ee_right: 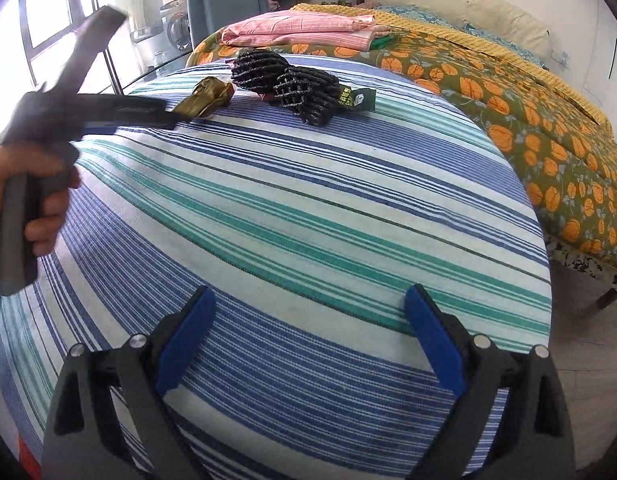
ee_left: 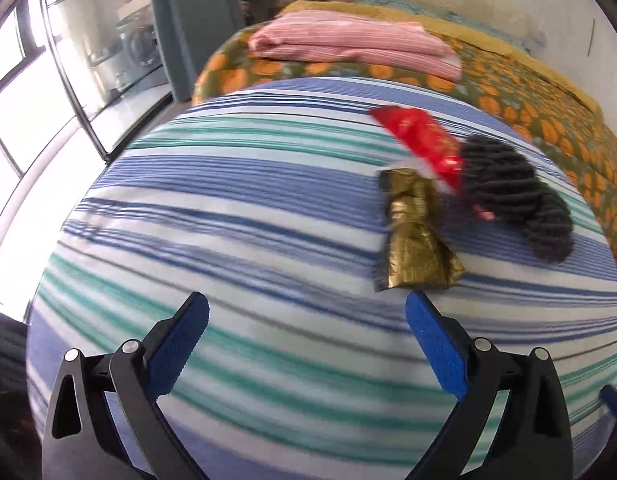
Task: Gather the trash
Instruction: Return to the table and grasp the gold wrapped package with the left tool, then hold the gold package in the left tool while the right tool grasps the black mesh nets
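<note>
Gold wrapper point(ee_left: 414, 236) just beyond spread left gripper point(ee_left: 306, 314) fingers, untouched

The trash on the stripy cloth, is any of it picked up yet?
Not yet, as far as these views show. Both the left gripper and right gripper are open and empty. The left one is nearest the gold wrapper, so that looks like the first pick. Still lying on the cloth: the gold wrapper, the red wrapper, the black netting and a dark green packet.
</note>
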{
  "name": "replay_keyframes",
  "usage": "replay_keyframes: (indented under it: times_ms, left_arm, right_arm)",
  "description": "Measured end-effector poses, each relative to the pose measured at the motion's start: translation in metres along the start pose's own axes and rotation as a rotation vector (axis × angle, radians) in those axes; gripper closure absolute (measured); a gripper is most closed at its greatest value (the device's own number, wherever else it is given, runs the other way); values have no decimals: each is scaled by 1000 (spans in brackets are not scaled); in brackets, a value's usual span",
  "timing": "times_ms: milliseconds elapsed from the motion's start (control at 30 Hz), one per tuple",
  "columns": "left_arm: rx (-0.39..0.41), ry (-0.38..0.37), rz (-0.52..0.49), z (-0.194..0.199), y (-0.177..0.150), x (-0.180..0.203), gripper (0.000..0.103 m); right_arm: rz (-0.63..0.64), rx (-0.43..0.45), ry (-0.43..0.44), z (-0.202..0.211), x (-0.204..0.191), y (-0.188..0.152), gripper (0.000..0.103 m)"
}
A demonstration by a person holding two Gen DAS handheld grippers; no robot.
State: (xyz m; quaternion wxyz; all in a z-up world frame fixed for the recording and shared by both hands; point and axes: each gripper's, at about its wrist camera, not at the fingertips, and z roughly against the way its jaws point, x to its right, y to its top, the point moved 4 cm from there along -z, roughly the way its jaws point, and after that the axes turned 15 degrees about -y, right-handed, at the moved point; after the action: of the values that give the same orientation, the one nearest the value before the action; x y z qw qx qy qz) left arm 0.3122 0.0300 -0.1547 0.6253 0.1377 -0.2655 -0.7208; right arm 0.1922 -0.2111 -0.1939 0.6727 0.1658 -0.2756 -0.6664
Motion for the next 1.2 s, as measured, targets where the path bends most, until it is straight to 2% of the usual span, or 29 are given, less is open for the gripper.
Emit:
replay_keyframes:
  times_ms: [67,133,233,267,333,433,500,533,600,633,733,867,967,1100,1133,1167,1200]
  left_arm:
    - [7,-35,-12,8,0,-5,6]
    - [18,-121,-33,11,3,4,6]
    - [21,-204,-63,3,12,25,6]
    - [21,-216,-73,-3,17,33,6]
    - [13,-185,-92,-20,26,44,6]
    - [-13,-166,-70,-43,35,49,6]
    - [-19,-155,-68,-48,35,48,12]
    - [-19,-150,-76,-48,35,49,20]
    - [-10,-140,-104,-45,34,49,40]
    - [-8,-140,-120,-43,33,48,57]
    - [-29,-174,-145,-26,21,41,60]
    - [-53,-200,-208,14,-13,28,60]
    - [-83,-248,-191,40,-49,15,59]
    - [-79,-259,-179,52,-83,8,53]
    - [-65,-255,-185,54,-86,8,45]
    - [-52,-242,-191,54,-89,8,30]
    - [-45,-228,-192,53,-90,8,25]
  right_arm:
    - [-1,0,0,0,0,0,10]
    - [-1,0,0,0,0,0,10]
    - [-1,0,0,0,0,0,10]
    - [0,0,0,0,0,0,10]
    - [-1,0,0,0,0,1,10]
    - [-1,0,0,0,0,1,10]
    - [0,0,-1,0,0,0,10]
    - [0,0,0,0,0,0,10]
    - [1,0,0,0,0,0,10]
    - [1,1,1,0,0,0,10]
    - [1,1,1,0,0,0,10]
    - [1,1,0,-1,0,0,10]
    - [1,2,-2,0,0,-1,10]
    - [1,1,-3,0,1,-1,10]
    - [1,1,-4,0,1,-1,10]
    - [1,1,-4,0,1,-1,10]
    - [-1,0,-4,0,1,-2,10]
